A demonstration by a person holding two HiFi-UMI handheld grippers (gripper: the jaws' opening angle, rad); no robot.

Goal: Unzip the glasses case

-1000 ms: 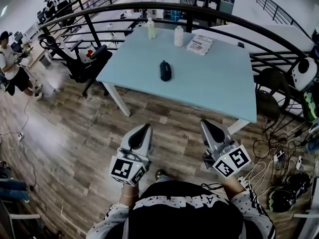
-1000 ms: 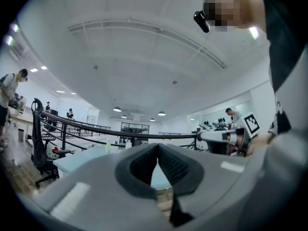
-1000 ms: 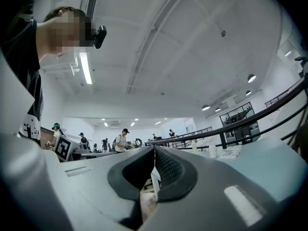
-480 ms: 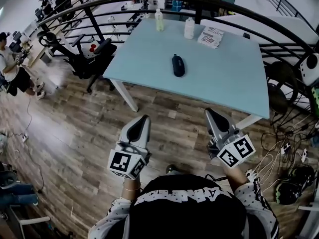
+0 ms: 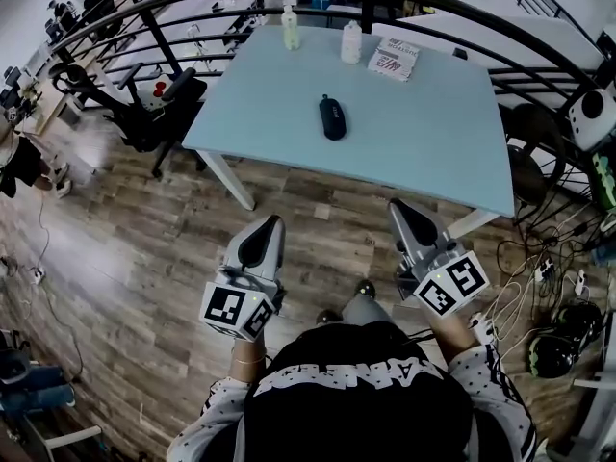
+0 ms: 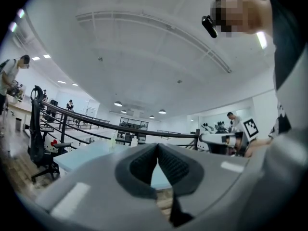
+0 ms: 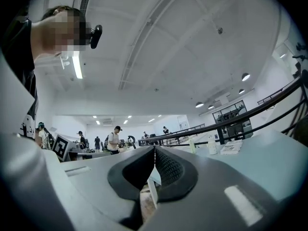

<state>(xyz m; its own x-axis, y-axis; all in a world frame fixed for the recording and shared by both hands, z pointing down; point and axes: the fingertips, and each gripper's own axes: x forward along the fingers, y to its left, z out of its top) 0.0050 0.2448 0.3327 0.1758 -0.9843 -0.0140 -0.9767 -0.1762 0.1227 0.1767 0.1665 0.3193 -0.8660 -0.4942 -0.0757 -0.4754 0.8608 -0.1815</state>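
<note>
Glasses case: a dark, oval, zip-round fabric glasses case (image 5: 332,117) lies flat on the pale blue table top (image 5: 433,152). It is well ahead of both sets of fingertips and roughly between the lines they point along. It looks closed, though the zip pull is too small to find from here.
Left gripper: the grey two-jaw left gripper (image 5: 272,222) is held level over the wooden floor, short of the table edge. Its ribbed pads are pressed together with nothing between them.
Right gripper: the matching grey right gripper (image 5: 399,207) is also level, pinched closed and empty.
Past the case: two pale plastic bottles (image 5: 290,29) and a printed packet (image 5: 393,63) stand further from the fingers than the case, out of the way.
Step in hand: I'd judge this is the approach, with nothing touched yet.
Doing it well: both pairs of fingers must part before they arrive. One should settle across the case body to pin it, and the other should come in at whichever end holds the pull.
Watch for: a light case likely slides on that smooth top, so pin first and tug second.
</note>
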